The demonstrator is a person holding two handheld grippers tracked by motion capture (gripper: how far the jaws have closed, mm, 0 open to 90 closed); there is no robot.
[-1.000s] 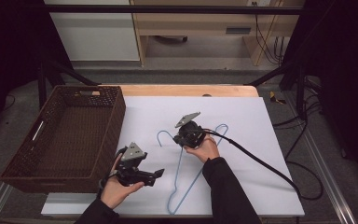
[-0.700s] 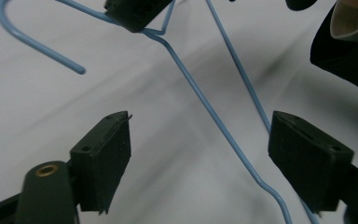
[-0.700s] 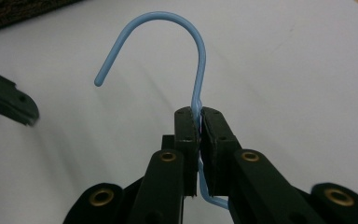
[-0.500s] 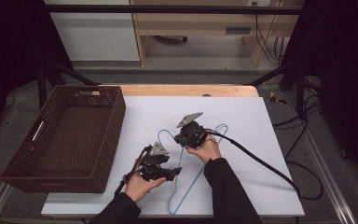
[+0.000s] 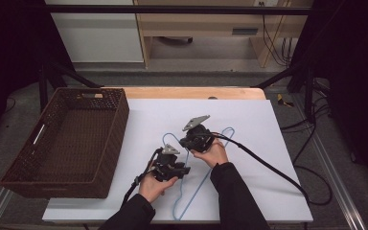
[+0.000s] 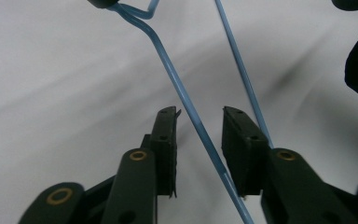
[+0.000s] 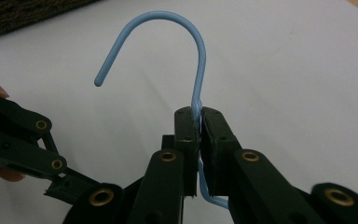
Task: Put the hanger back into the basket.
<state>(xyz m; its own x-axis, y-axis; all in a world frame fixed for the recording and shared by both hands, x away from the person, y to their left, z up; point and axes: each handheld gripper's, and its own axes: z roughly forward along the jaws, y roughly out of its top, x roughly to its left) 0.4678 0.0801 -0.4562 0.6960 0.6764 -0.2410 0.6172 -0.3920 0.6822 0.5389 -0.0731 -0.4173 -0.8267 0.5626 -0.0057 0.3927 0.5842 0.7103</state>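
Blue wire coat hanger (image 5: 199, 179) lies near the bench's (image 5: 273, 143) front edge, neck pinched by the right hand-held gripper (image 7: 198, 122). Left hand-held gripper (image 6: 198, 127) has just been closing around one arm, pads not yet touching. Lifting toward the brown wicker basket (image 5: 14, 179) remains.

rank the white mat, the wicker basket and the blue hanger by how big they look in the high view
1. white mat, largest, covering most of the table.
2. wicker basket, clearly smaller in footprint, though it sits nearer the left edge and has tall walls.
3. blue hanger, smallest, a thin wire outline partly hidden by the grippers.
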